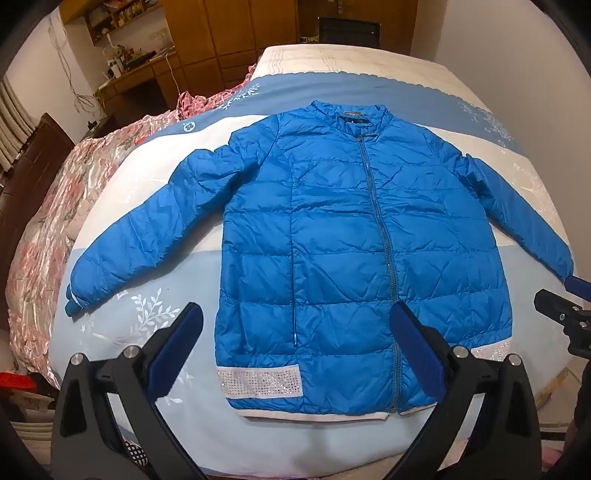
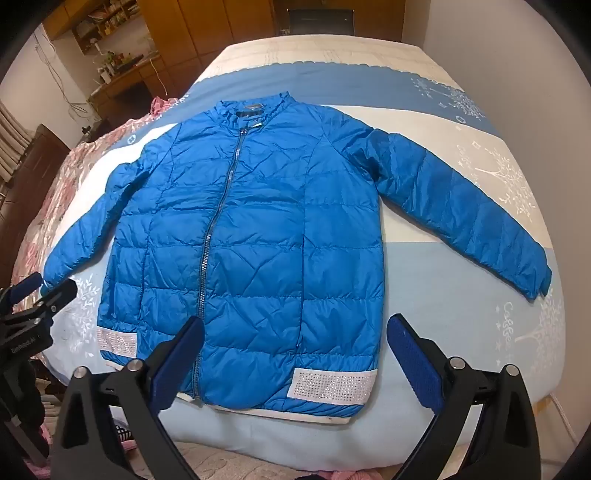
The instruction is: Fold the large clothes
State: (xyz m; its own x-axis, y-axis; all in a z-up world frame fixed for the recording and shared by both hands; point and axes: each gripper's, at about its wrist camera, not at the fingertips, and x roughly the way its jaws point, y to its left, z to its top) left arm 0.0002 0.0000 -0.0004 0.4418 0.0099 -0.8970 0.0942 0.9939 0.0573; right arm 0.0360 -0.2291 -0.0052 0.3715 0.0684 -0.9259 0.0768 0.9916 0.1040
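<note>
On the bed, the blue jacket is lying flat (zipped, apparently); both hand-held grippers are hovering released, and should probably be pinching a sleeve cuff first.

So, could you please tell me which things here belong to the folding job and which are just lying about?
For the job:
- blue puffer jacket, zipped, spread flat, sleeves out
- left tool, open
- right tool, open
- bed, the folding surface

Lying about:
- pink floral quilt bunched beside the jacket
- wooden desk
- black chair
</note>
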